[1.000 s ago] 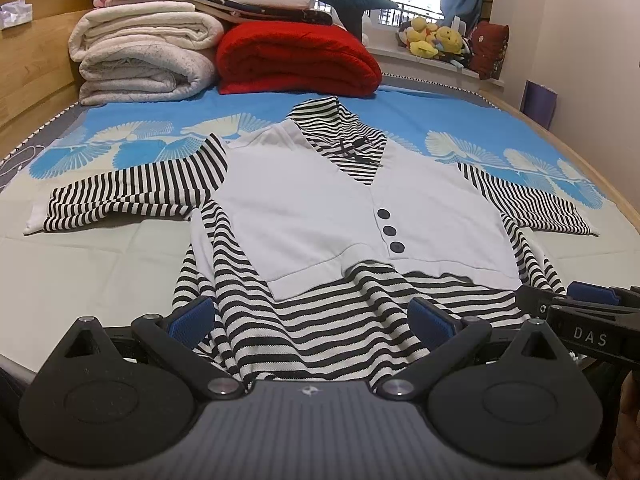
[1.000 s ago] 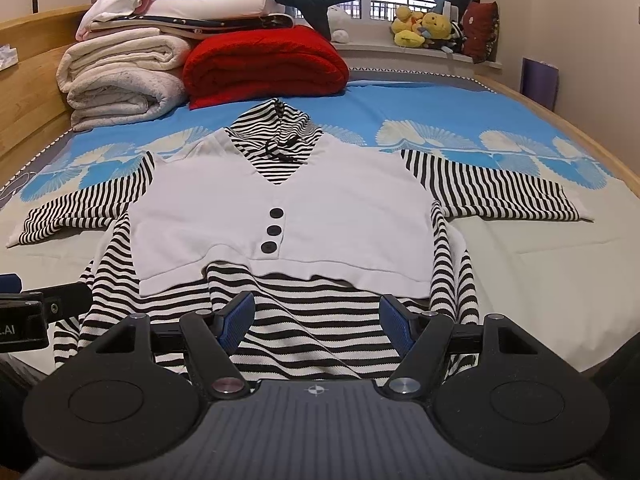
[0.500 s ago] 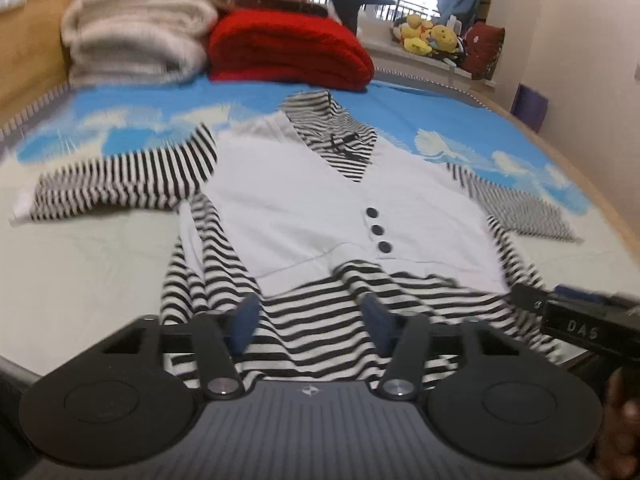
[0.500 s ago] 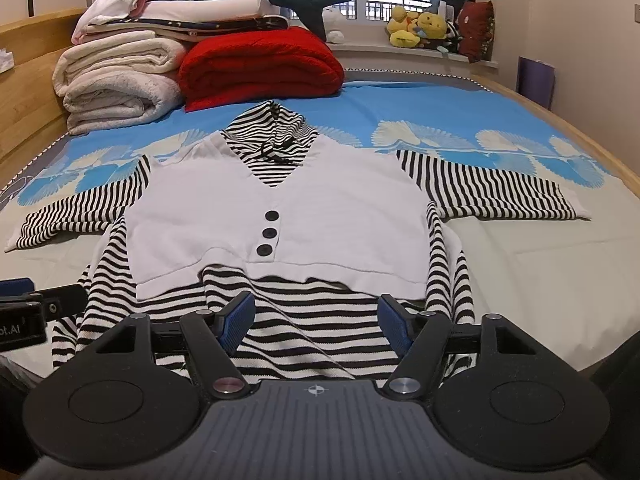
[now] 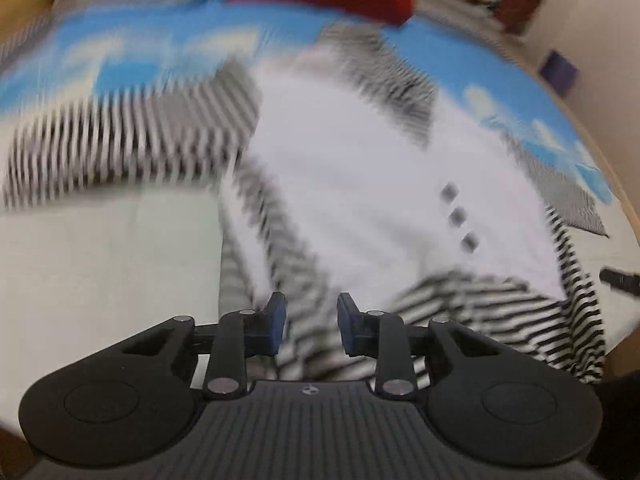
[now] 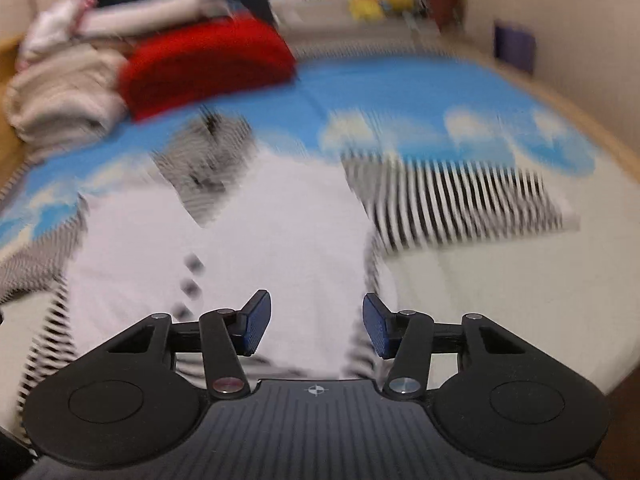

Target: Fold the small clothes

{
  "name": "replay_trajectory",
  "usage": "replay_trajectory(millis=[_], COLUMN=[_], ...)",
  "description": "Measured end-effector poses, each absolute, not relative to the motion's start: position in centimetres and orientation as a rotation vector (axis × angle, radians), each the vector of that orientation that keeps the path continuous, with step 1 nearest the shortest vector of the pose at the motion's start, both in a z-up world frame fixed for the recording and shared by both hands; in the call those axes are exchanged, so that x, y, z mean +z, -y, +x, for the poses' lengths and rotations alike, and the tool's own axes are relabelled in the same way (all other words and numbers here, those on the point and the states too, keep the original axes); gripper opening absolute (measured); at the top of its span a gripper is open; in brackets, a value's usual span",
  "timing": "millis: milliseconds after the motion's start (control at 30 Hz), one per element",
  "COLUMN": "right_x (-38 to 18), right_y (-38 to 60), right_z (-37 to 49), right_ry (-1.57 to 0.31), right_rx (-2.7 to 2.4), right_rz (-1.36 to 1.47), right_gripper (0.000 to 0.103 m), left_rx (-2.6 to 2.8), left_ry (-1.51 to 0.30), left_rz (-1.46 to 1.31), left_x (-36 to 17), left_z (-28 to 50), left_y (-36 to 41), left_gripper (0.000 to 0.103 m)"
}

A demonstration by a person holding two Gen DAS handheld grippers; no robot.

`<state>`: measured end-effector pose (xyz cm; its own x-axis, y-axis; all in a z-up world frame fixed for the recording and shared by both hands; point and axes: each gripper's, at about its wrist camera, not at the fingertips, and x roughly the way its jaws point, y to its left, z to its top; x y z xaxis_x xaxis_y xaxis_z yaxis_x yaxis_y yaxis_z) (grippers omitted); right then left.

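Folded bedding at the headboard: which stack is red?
The red quilt, right of the cream blanket stack; it is the only red one, though both are blurred.

This was a home bedroom. A bed (image 6: 500,300) with a blue patterned sheet filled the view, folded blankets (image 6: 60,96) and a red quilt (image 6: 204,64) stacked at eleven o'clock, plush toys (image 6: 378,0) at one o'clock.

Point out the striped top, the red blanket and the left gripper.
striped top (image 5: 360,184): left wrist view, on its white front panel.
red blanket (image 6: 208,60): right wrist view, on its folded bulk.
left gripper (image 5: 311,326): left wrist view, midway between its blue fingertips.
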<state>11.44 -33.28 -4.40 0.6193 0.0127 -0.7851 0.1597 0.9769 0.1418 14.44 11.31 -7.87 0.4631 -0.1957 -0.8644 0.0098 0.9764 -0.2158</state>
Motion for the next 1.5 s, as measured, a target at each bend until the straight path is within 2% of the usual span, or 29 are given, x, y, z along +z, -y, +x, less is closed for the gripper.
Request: replay_trajectory(millis=[100, 167, 200, 300, 333, 367, 433, 467, 533, 633, 700, 833, 1000, 1067, 1200, 1300, 1333, 1367, 1500], right_x=[-8.2, -9.7, -10.2, -11.3, -11.7, -12.0, -12.3, -12.3, -12.3, -12.8, -12.9, -11.7, -9.0, -9.3, -11.3, -12.4, -12.6, -12.6, -12.0], right_y=[34.4, 34.8, 35.0, 34.1, 34.1, 34.3, 34.5, 34.7, 35.3, 35.6, 35.2, 34.8, 33.6, 33.2, 33.0, 33.5, 33.6, 33.8, 33.7], right_z=[11.3, 11.4, 11.5, 11.7, 11.8, 11.7, 11.5, 11.4, 11.3, 11.4, 11.6, 11.4, 10.8, 10.8, 11.1, 11.2, 11.2, 11.2, 10.7], right_ry=[-1.01, -1.062, -1.076, -1.116, -1.133, -1.15, -1.167, -1.165, -1.164, -1.178, -1.177, -1.098, -0.933, -0.956, -1.08, -1.141, -1.148, -1.146, -1.104], right_rx=[-0.137, -0.158, -0.154, -0.162, -0.166, -0.175, -0.202, -0.218, -0.243, -0.276, -0.277, -0.297, -0.229, -0.175, -0.179, -0.252, -0.264, -0.272, -0.294], right_rz=[0.242, 0.302, 0.317, 0.261, 0.252, 0.249, 0.244, 0.237, 0.243, 0.223, 0.191, 0.187, 0.164, 0.169, 0.119, 0.048, 0.05, 0.06, 0.06], right_gripper=[0.053, 0.053, 0.053, 0.047, 0.039, 0.026, 0.012, 0.01, 0.008, 0.008, 0.008, 0.009, 0.015, 0.02, 0.02, 0.02, 0.023, 0.027, 0.028], left_rx=[-0.095, -0.131, -0.137, -0.114, -0.092, -0.065, -0.03, -0.005, 0.048, 0.087, 0.08, -0.057, -0.193, -0.198, -0.052, -0.015, 0.0, 0.006, -0.046], left_ry=[-1.229, -1.201, -1.183, -1.205, -1.218, -1.224, -1.217, -1.218, -1.218, -1.174, -1.071, -0.928, -1.005, -1.061, -1.193, -1.19, -1.18, -1.171, -1.066], left_rz=[-0.274, -0.212, -0.163, -0.102, -0.075, -0.032, 0.018, 0.029, 0.049, 0.018, -0.008, 0.003, 0.015, 0.05, 0.181, 0.145, 0.15, 0.146, 0.072], left_x=[-10.8, -10.6, -10.5, -11.4, -11.8, -12.0, -11.8, -11.6, -11.5, -10.4, -8.6, -6.0, -7.8, -8.9, -11.8, -11.5, -11.3, -11.1, -8.9], left_z=[14.5, 14.5, 14.5, 14.7, 14.6, 14.4, 14.2, 14.0, 13.9, 13.9, 13.6, 13.0, 13.4, 13.1, 13.9, 14.1, 14.1, 14.1, 13.9], left_y=[-11.2, -10.2, -9.7, -9.4, -9.2, -9.1, -9.1, -9.3, -9.8, -10.4, -10.4, -9.0, -7.2, -6.5, -7.5, -8.6, -8.7, -8.8, -8.4], left_gripper=[0.035, 0.051, 0.054, 0.053, 0.046, 0.036, 0.023, 0.015, 0.015, 0.015, 0.016, 0.027, 0.027, 0.027, 0.027, 0.027, 0.027, 0.027, 0.03])
